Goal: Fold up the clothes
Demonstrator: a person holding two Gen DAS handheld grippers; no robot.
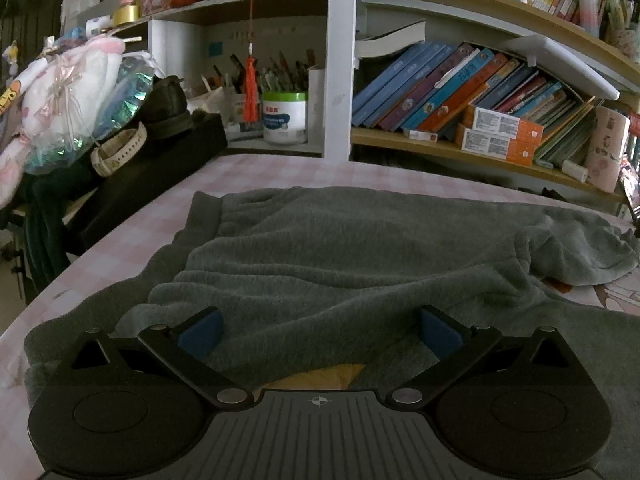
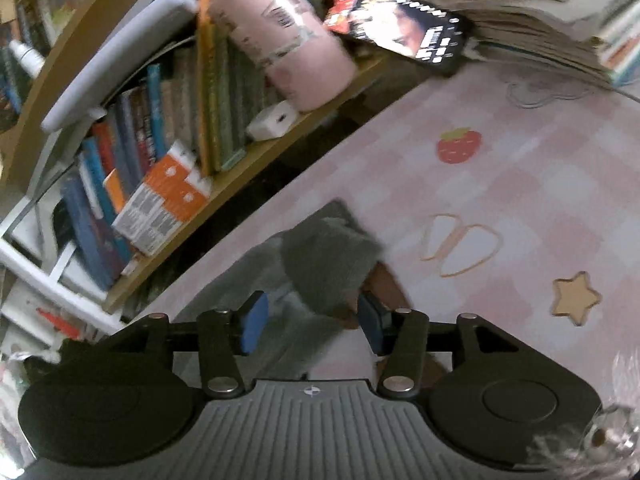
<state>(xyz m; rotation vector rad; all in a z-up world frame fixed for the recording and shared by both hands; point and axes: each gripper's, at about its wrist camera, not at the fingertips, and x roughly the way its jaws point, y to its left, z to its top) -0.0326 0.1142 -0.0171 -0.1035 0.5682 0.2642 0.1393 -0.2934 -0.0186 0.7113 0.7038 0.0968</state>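
Left wrist view: low and level over the tabletop, close behind the left tool, facing the bookshelf across the grey garment.
Right wrist view: rolled sideways, higher, looking down past the right tool, blurred.
Shared: garment, checked tabletop, orange boxes, pink cylinder.

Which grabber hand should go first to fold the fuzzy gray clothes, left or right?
Probably the left. The left gripper sits low over the gray garment, jaws wide open around a fold. The right gripper only reaches a small end near the table edge.
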